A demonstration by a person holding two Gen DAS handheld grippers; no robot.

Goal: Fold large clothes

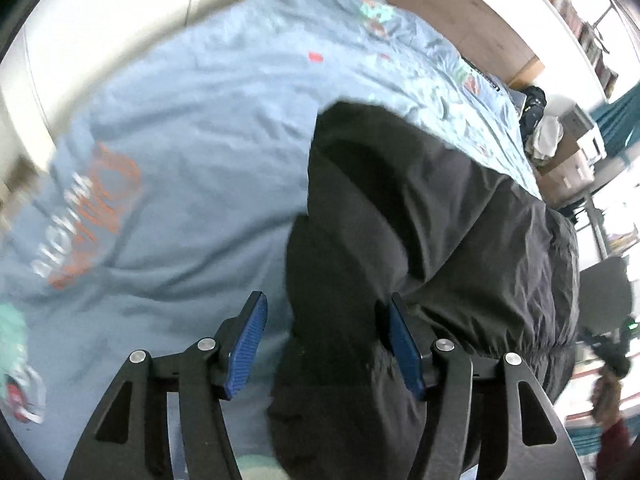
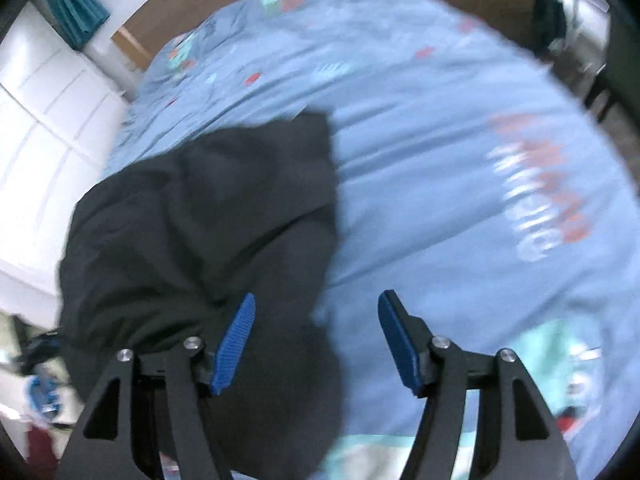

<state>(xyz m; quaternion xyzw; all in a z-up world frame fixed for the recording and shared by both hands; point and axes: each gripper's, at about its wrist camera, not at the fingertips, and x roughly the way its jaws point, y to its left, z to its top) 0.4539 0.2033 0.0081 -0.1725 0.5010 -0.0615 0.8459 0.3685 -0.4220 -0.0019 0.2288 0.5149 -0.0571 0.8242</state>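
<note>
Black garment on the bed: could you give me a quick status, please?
Both grippers open, left, right. Black garment lies bunched on blue bedcover, unheld. Nothing in the way.

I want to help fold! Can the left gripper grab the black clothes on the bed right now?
Probably yes. The left gripper is open, the black garment lies right between its blue pads on the blue bedcover, and nothing blocks it.

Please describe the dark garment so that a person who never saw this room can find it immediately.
Look at the bed with the light blue printed cover. On it lies one crumpled black garment. It is the only dark, plain thing on the cover, whose prints are orange, white and teal.
</note>
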